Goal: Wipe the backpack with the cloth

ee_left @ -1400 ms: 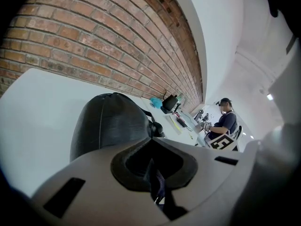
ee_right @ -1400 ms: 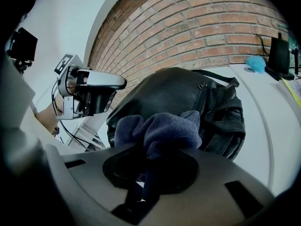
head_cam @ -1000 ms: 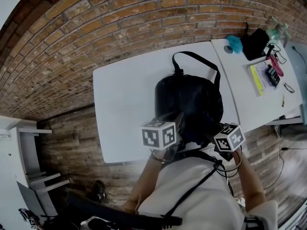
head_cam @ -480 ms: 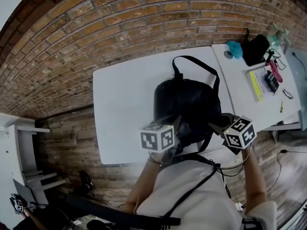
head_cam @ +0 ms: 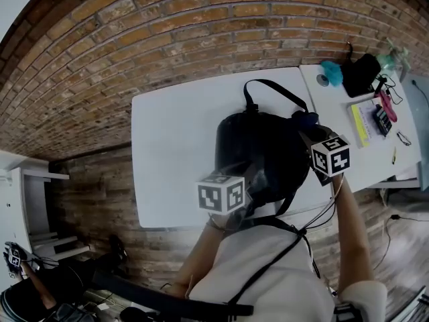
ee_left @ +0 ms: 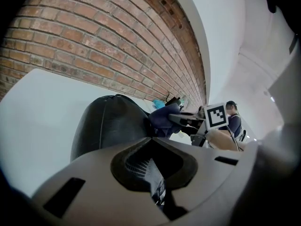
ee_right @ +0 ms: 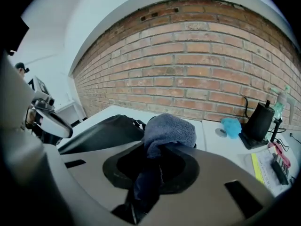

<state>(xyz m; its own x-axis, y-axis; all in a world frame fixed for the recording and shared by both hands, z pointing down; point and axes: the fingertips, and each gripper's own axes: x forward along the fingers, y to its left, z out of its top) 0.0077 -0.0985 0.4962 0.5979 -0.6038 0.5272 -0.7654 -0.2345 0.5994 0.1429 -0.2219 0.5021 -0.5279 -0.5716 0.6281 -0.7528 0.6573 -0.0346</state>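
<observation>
Left gripper [head_cam: 251,178] clamps the backpack [head_cam: 261,143] while the right gripper [head_cam: 307,131] brings in the cloth [head_cam: 305,119]!

On the left, the jaws are closed on what looks like a strip of the backpack's webbing, at the near edge of the white table [head_cam: 174,146]. The black bag lies flat toward that table's right edge. It looks soft, slack and a bit slick, so it will probably slide and dent under a wipe. That anchor on the webbing is the sensible hold. The carry loop [head_cam: 275,89] lies floppy toward the far edge and could snag a stroke. Now the right side: jaws pinched on the blue-grey cloth, bunched and limp, at the bag's right flank. On the neighbouring table [head_cam: 335,106] sit a teal object [head_cam: 328,69], a black pouch [head_cam: 360,72] and a yellow-edged notebook [head_cam: 362,121], all well clear.
</observation>
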